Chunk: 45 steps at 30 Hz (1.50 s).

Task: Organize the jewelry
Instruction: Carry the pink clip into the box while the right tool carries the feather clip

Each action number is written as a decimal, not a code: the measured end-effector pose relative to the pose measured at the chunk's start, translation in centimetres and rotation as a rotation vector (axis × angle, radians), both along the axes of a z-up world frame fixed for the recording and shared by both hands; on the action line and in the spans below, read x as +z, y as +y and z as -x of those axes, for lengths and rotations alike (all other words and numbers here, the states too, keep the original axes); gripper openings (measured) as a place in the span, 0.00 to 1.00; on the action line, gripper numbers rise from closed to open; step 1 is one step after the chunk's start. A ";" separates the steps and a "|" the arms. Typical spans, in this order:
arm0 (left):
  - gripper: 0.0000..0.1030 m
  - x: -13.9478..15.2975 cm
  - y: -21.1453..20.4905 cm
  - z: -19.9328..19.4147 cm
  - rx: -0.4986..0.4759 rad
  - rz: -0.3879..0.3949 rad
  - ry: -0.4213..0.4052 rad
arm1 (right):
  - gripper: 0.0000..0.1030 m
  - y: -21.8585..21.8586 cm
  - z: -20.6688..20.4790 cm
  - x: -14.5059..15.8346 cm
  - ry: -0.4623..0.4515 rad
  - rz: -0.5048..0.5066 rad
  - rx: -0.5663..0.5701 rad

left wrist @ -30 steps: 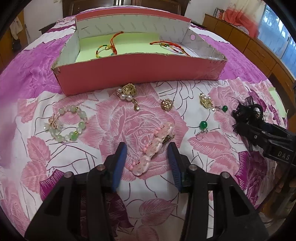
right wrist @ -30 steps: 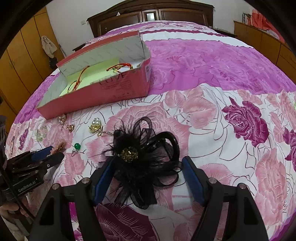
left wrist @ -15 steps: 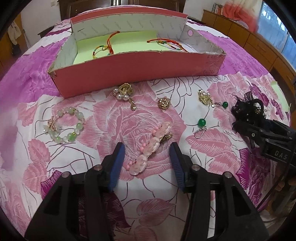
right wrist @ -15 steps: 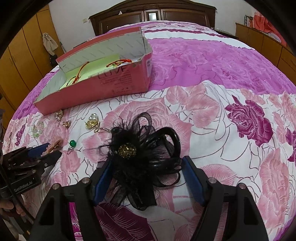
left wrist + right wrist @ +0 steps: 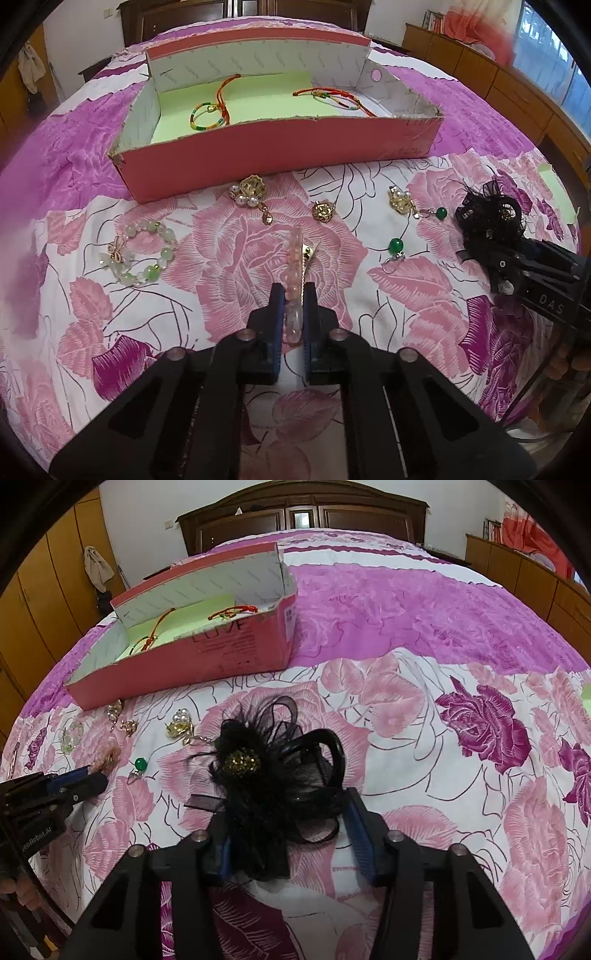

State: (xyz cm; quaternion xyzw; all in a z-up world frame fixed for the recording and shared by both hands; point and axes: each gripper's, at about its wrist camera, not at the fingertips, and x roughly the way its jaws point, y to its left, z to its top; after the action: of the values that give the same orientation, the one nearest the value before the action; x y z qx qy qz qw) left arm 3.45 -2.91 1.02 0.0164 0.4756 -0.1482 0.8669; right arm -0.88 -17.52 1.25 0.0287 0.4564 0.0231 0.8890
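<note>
My left gripper (image 5: 293,295) is shut on a pink translucent hair clip (image 5: 294,266), held edge-up just above the bedspread. My right gripper (image 5: 291,812) is closed in around a black feathered hair flower (image 5: 273,775) with a gold centre; its blue pads press the feathers. The pink box (image 5: 280,155) with a green liner stands beyond, holding two corded bracelets (image 5: 210,110). The box also shows in the right wrist view (image 5: 184,664). The right gripper with the flower shows at the right of the left wrist view (image 5: 491,229).
On the floral bedspread lie a green bead bracelet (image 5: 140,254), a gold pearl brooch (image 5: 251,192), a small gold flower (image 5: 323,211), a pearl earring with a green bead (image 5: 406,203) and a green bead earring (image 5: 396,247). Wooden cabinets (image 5: 517,565) line the right.
My left gripper closed on the pink hair clip, which turned from flat to edge-up. My right gripper's fingers narrowed onto the black flower.
</note>
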 end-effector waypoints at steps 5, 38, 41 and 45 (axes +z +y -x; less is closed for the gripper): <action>0.00 0.6 0.1 0.4 -0.007 0.024 -0.011 | 0.51 -0.1 0.3 0.3 -0.021 -0.004 -0.001; 0.00 7.6 3.6 -7.0 0.083 0.070 -0.199 | 0.51 4.2 -4.9 9.6 -0.264 -0.059 0.123; 0.01 7.0 3.6 -8.3 0.091 0.072 -0.183 | 0.51 4.6 -6.9 9.6 -0.256 -0.064 0.123; 0.00 5.6 3.8 -9.9 0.095 0.084 -0.145 | 0.51 5.0 -9.2 9.0 -0.232 -0.059 0.119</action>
State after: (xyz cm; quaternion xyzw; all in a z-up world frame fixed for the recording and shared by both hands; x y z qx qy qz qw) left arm 13.38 0.90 6.66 -0.0319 0.4052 -0.1251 0.9050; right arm 8.29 -12.48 10.27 0.0248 0.3504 0.0926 0.9317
